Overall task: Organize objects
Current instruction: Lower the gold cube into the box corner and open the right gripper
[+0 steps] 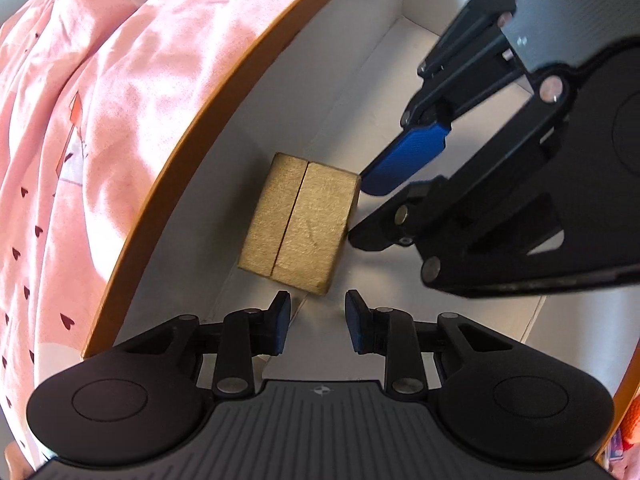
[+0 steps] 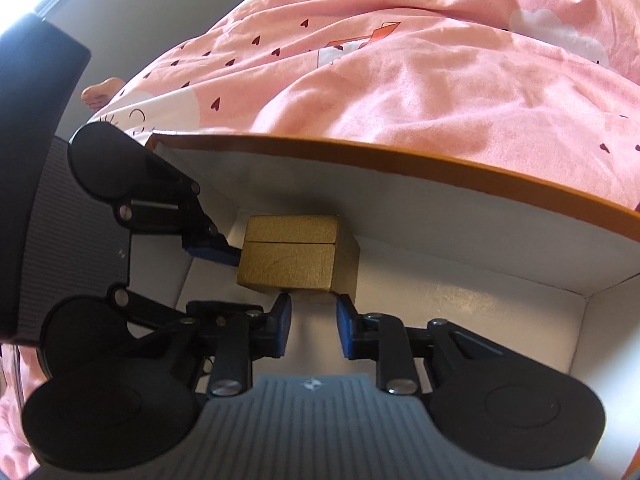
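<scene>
A small gold box [image 1: 298, 220] with a lid seam lies on the floor of a white cardboard box with an orange rim [image 1: 192, 136], against its wall. My left gripper [image 1: 318, 316] is open and empty just in front of the gold box. My right gripper [image 1: 356, 208] comes in from the right, open, with its fingertips [image 1: 404, 156] at the gold box's side edge. In the right wrist view the gold box [image 2: 288, 258] sits just beyond my open right gripper [image 2: 314, 318], and the left gripper [image 2: 218, 250] touches its left side.
A pink bedsheet with small hearts [image 1: 80, 120] lies outside the cardboard box; it also fills the top of the right wrist view [image 2: 400, 80]. The white box floor [image 2: 460, 300] stretches to the right. A bare foot [image 2: 98, 92] shows at the far left.
</scene>
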